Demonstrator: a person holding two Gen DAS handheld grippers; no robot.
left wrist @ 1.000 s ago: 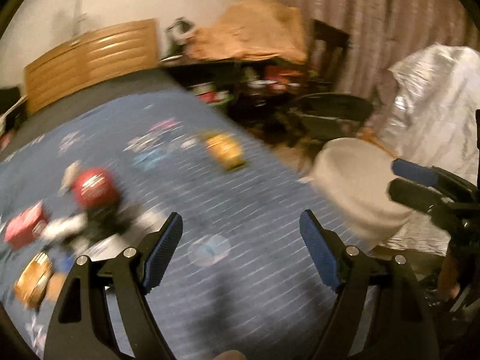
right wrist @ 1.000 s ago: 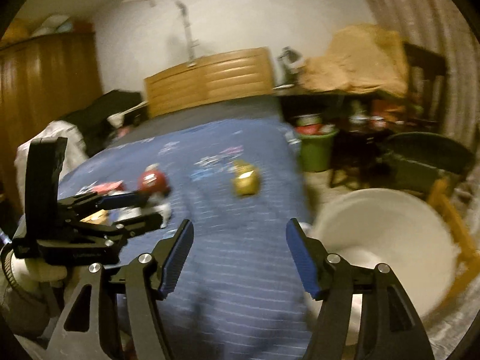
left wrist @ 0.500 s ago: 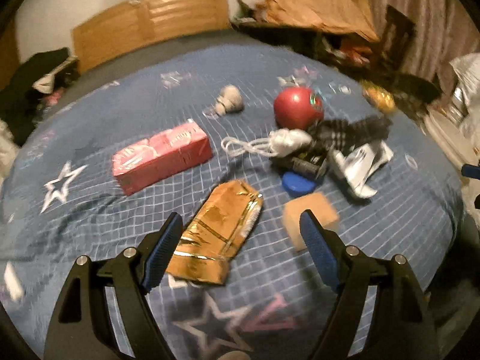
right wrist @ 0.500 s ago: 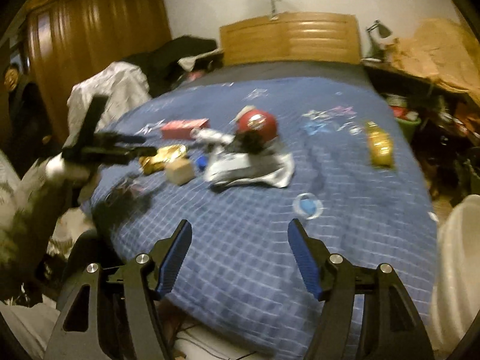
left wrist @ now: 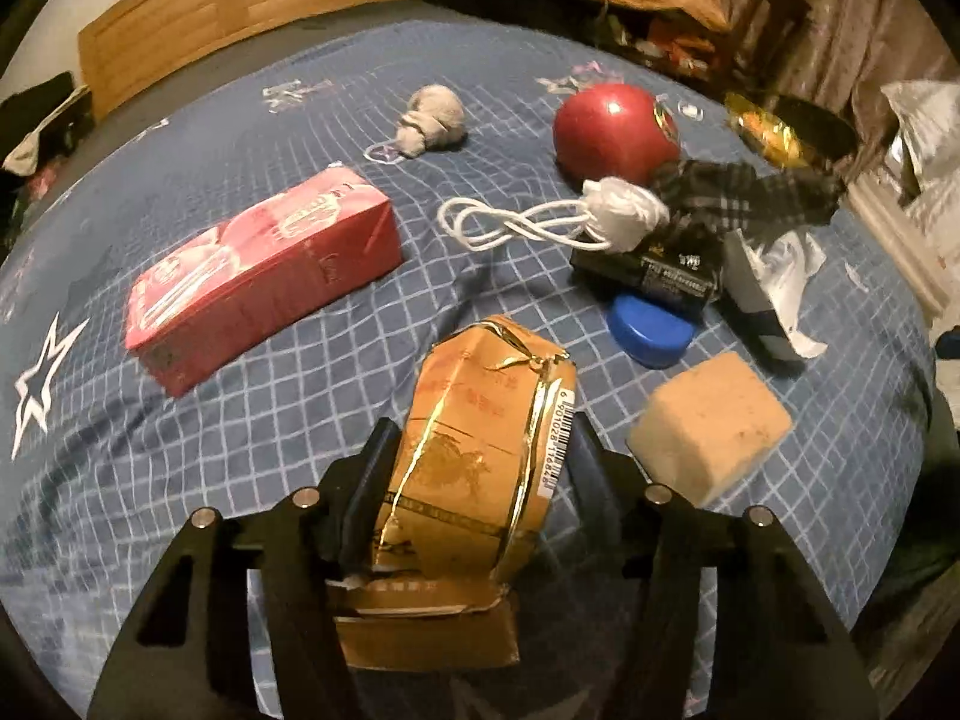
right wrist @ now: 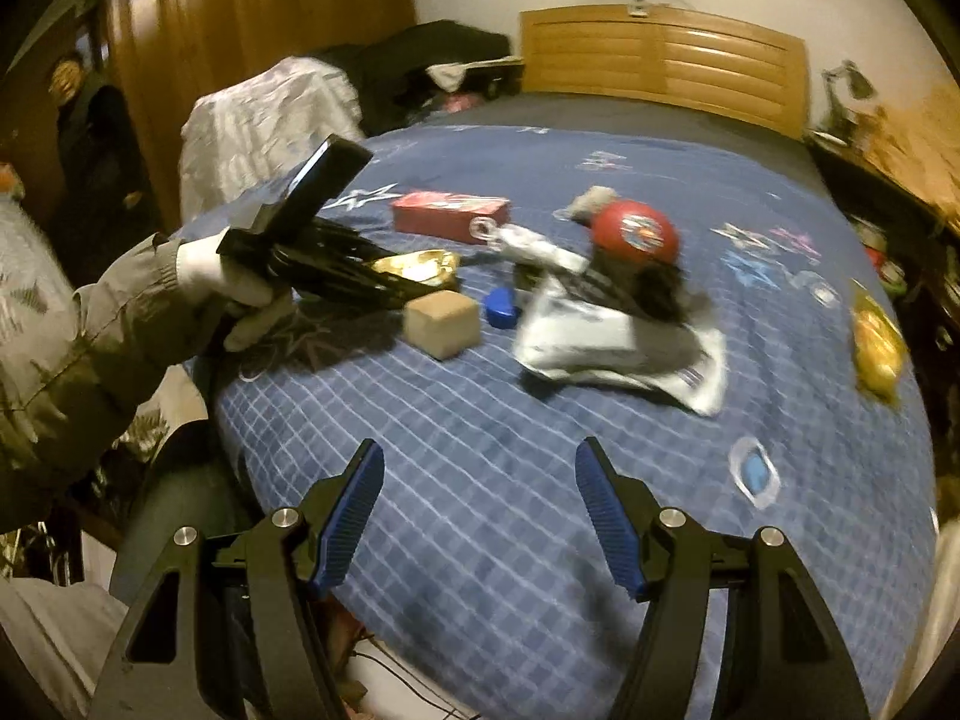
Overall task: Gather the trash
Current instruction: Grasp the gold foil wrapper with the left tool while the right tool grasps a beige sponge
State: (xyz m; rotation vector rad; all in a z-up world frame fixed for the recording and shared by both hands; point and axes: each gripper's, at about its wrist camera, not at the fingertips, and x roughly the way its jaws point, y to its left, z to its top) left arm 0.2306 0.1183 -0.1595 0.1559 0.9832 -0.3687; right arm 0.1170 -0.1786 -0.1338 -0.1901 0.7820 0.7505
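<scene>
My left gripper (left wrist: pixel 480 450) is shut on a crumpled gold packet (left wrist: pixel 480 456) on the blue bedspread (left wrist: pixel 288 420); it also shows in the right wrist view (right wrist: pixel 414 267), with the left gripper (right wrist: pixel 384 282) around it. Past it lie a red carton (left wrist: pixel 264 270), a tan block (left wrist: pixel 711 420), a blue cap (left wrist: pixel 648 330), a red ball (left wrist: pixel 615 132), a white cord bundle (left wrist: pixel 624 213), a black box (left wrist: pixel 654 270) and a white wrapper (left wrist: pixel 780 276). My right gripper (right wrist: pixel 480 510) is open and empty above the bed's near edge.
A grey sock ball (left wrist: pixel 432 120) lies far back. A second gold wrapper (right wrist: pixel 876 348) lies near the bed's right edge. The wooden headboard (right wrist: pixel 660 60) is at the back, a wardrobe (right wrist: pixel 240 48) left, cluttered furniture (left wrist: pixel 660 12) right.
My left gripper has gone forward and down over the gold packet and shut on it. The right view has swung left and closer to the bed.
</scene>
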